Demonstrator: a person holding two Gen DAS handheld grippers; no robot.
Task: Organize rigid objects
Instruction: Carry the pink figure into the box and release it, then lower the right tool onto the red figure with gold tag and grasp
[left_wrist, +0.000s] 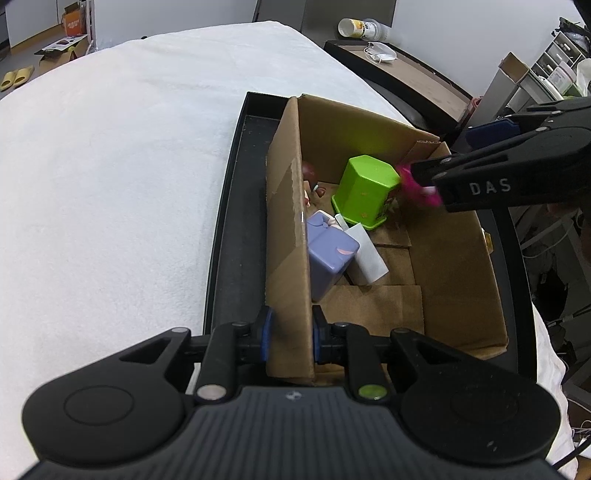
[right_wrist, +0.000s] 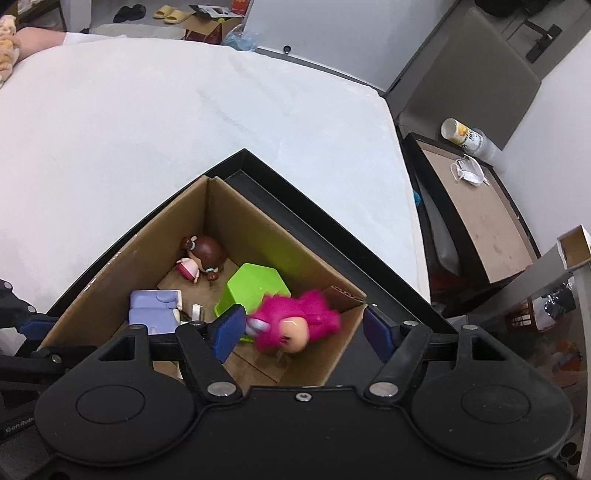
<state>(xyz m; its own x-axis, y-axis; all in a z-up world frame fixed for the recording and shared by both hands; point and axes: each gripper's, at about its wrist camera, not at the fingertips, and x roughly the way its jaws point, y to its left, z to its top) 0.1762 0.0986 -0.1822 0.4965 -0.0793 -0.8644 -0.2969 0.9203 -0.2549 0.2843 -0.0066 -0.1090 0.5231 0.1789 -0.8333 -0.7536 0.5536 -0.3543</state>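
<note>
The right gripper (right_wrist: 300, 329) is seen spread wide above the cardboard box (right_wrist: 236, 221), nothing gripped; a blurred pink toy (right_wrist: 295, 325) is caught between its fingers, apparently dropping toward the box floor. The box wall is pinched by the left gripper (left_wrist: 291, 334).

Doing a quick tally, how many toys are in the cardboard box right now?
4: brown-haired doll in the far corner, purple block by the left wall, green container mid-box, blurred pink figure beside it. Others may be hidden.

Black plastic grippers (right_wrist: 301, 326), blue-padded jaws, silver screws, white "DAS" lettering.
</note>
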